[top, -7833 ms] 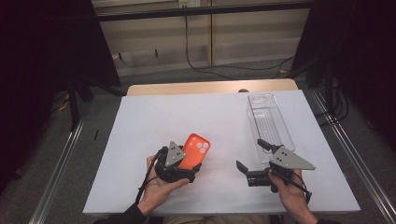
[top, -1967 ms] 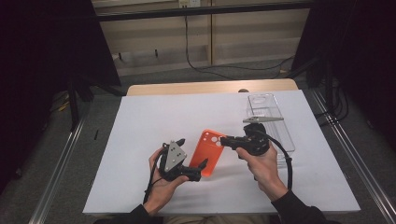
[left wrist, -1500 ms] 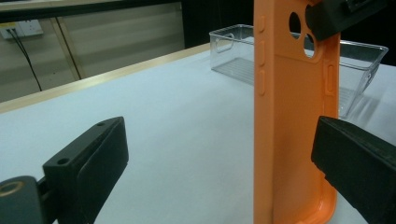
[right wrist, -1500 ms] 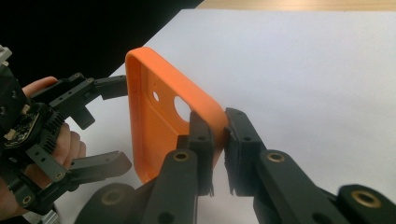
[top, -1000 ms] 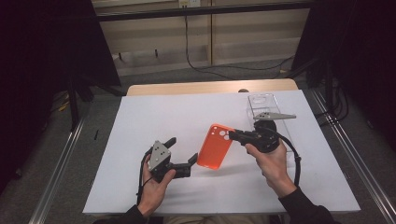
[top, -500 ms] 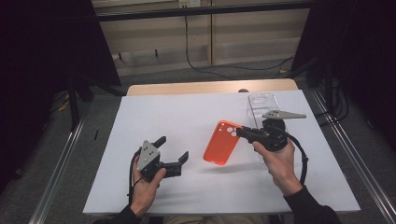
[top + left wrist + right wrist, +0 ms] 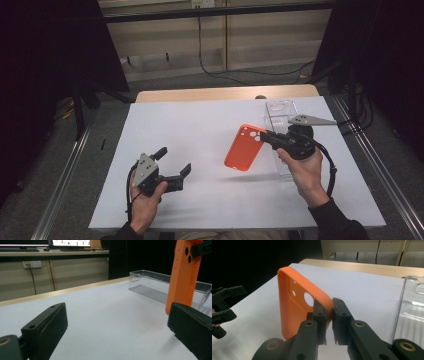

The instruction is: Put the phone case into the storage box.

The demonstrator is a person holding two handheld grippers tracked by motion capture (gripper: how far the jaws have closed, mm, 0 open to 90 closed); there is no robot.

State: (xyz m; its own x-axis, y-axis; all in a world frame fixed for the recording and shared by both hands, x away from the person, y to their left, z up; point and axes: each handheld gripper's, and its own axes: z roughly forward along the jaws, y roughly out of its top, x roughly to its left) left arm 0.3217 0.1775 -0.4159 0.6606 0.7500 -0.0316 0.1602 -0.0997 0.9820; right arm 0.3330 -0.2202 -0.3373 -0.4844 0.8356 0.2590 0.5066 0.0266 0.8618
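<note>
Right gripper (image 7: 329, 315): its 2 black jaws are clamped on the edge of an orange phone case (image 7: 297, 307), near the camera cut-outs. The high view shows the case (image 7: 244, 147) lifted clear of the white table (image 7: 200, 125), hanging tilted with its shadow on the surface below, just left of a clear plastic tray (image 7: 280, 112). The tray lies along the table's right side, partly under the right hand (image 7: 305, 170). Left gripper (image 7: 172, 167): its 2 jaws stand wide apart with nothing between them, low over the table's near left part, well apart from the case. In the left gripper view the case (image 7: 183, 277) hangs upright in front of the tray (image 7: 150, 282).
</note>
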